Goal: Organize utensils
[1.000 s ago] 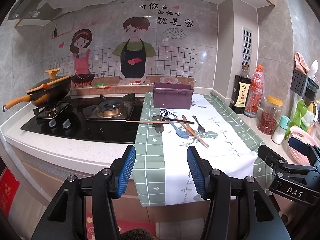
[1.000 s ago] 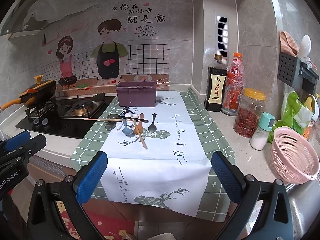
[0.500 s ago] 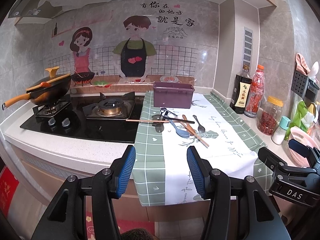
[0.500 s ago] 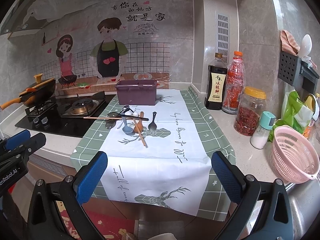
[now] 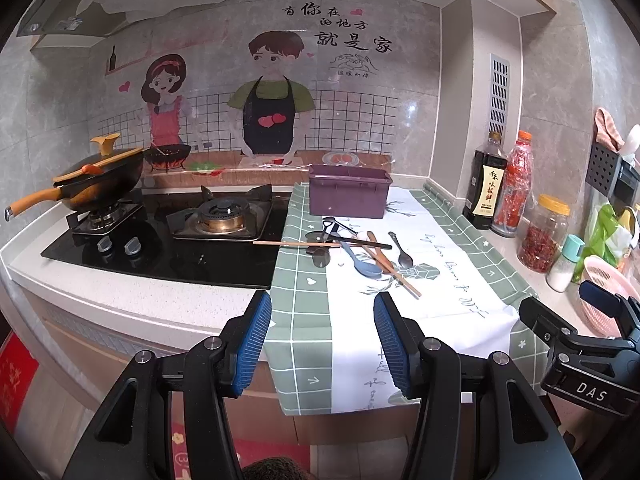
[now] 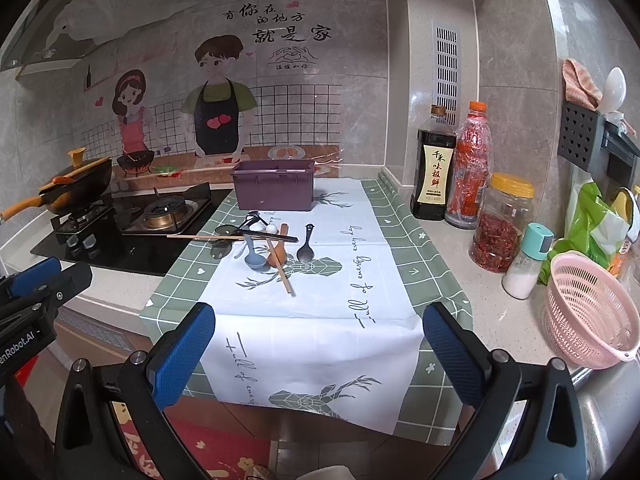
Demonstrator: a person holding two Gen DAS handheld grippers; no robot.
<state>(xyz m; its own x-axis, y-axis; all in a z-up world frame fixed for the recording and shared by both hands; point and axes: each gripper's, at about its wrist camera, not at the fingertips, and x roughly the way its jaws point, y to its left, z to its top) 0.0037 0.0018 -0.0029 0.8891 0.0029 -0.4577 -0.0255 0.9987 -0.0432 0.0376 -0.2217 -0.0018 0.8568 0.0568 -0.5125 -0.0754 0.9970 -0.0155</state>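
The left hand-held gripper [image 5: 322, 336] and the right hand-held gripper [image 6: 318, 354] both hang spread and empty off the tabletop [image 6: 460, 276] edge, hardly shifted over the last second beyond a slight drift. The utensils [image 6: 264, 244] lie heaped on the cloth [image 6: 320, 320] just before the purple box [image 6: 274, 192], seemingly undisturbed. Sorting has probably not begun.

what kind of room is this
Almost certainly a home kitchen: a gas hob with a wok on one burner, bottles and jars of seasoning along the tiled wall, and a heap of spoons and chopsticks on the counter before a purple bin.
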